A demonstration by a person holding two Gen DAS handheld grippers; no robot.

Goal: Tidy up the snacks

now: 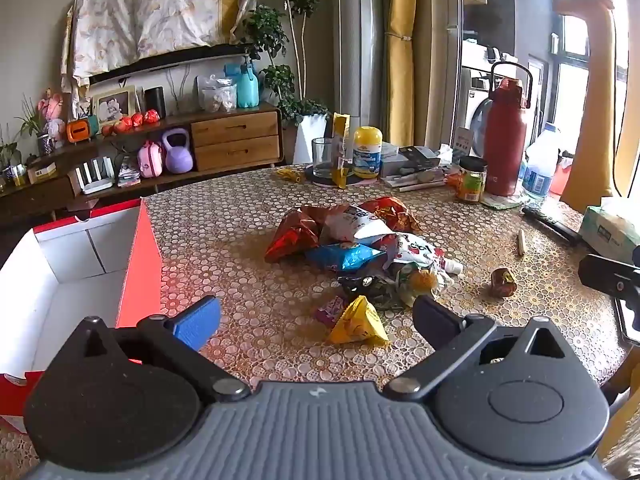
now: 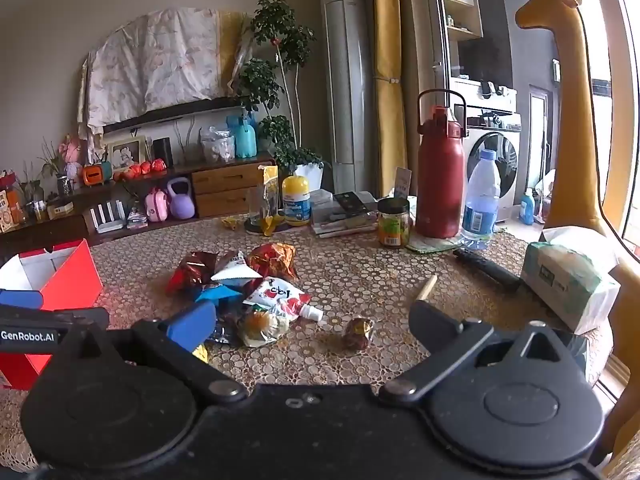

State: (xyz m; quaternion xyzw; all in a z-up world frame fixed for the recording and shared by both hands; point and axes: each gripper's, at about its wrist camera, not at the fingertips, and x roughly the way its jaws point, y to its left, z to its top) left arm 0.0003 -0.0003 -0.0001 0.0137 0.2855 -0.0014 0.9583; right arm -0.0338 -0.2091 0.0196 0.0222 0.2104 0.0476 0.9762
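Note:
A heap of snack packets (image 1: 352, 244) lies mid-table, with red foil bags, a blue bag and a white pouch; it also shows in the right wrist view (image 2: 244, 280). A yellow triangular packet (image 1: 358, 322) lies nearest, between my left gripper's fingers. My left gripper (image 1: 316, 320) is open and empty just above it. A small round brown-gold snack (image 2: 358, 334) lies apart, also in the left wrist view (image 1: 503, 282). My right gripper (image 2: 312, 326) is open and empty, with that snack between its fingers. An open red box with white inside (image 1: 80, 264) stands at the left, seen too in the right wrist view (image 2: 60, 276).
At the table's far side stand a glass (image 1: 322, 158), a yellow-capped jar (image 1: 366, 152), a small jar (image 2: 394, 222), a red flask (image 2: 440, 176) and a water bottle (image 2: 480, 200). A tissue pack (image 2: 568, 280), a black remote (image 2: 486, 268) and a small stick (image 2: 426, 287) lie at the right.

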